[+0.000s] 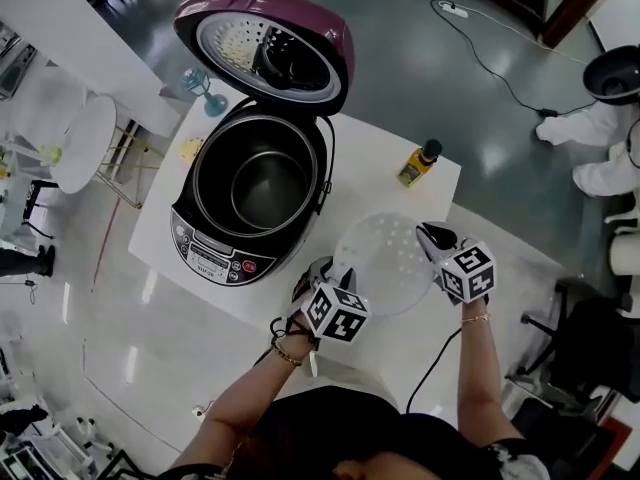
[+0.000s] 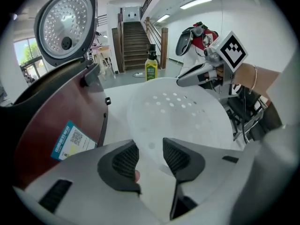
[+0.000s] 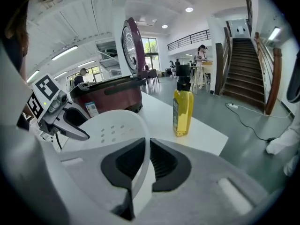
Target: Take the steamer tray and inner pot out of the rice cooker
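Note:
The white perforated steamer tray (image 1: 385,263) hangs between my two grippers, over the white table (image 1: 365,163) to the right of the rice cooker (image 1: 190,230). My left gripper (image 1: 323,270) is shut on the tray's near-left rim, and that rim (image 2: 151,146) runs between its pads (image 2: 123,162). My right gripper (image 1: 437,238) is shut on the right rim, where the thin edge (image 3: 143,165) is pinched tight. The cooker's purple lid (image 1: 270,48) stands open. The dark inner pot (image 1: 215,173) sits inside the cooker.
A yellow oil bottle (image 1: 418,163) stands on the table behind the tray, also seen as the bottle (image 3: 183,109) in the right gripper view. A blue glass (image 1: 205,93) sits by the cooker's lid. White chairs (image 1: 75,143) stand left; a cable (image 1: 500,58) crosses the floor.

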A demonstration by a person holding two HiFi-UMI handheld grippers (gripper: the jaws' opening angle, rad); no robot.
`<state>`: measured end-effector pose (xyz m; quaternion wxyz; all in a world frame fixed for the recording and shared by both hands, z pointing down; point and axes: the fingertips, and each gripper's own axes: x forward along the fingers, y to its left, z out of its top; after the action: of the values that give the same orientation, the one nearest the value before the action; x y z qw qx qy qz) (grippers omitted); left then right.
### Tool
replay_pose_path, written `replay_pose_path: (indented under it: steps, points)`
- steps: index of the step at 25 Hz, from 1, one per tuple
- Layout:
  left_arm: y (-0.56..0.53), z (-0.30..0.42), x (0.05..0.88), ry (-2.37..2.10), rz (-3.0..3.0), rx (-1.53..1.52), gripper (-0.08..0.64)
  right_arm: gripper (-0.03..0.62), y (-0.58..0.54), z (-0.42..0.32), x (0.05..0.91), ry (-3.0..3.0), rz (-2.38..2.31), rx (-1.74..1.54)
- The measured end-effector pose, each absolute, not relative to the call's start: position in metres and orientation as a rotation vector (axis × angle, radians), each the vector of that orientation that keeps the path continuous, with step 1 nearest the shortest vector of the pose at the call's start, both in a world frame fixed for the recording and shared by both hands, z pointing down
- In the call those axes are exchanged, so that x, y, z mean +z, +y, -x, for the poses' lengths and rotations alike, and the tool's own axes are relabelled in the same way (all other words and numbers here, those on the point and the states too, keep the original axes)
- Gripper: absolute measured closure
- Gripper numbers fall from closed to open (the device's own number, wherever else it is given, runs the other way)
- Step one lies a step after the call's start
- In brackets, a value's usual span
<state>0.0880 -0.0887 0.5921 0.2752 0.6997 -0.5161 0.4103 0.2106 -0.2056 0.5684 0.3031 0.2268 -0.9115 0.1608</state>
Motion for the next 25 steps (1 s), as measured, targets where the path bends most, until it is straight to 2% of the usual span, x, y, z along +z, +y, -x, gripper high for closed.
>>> replay_pose_path:
  steps: [25]
  points:
    - [-0.171,-0.064,0.641,-1.435,-1.71,1.098,0.433,0.555,-0.286,-0.196,0.624,-2.403,-0.597,0.511]
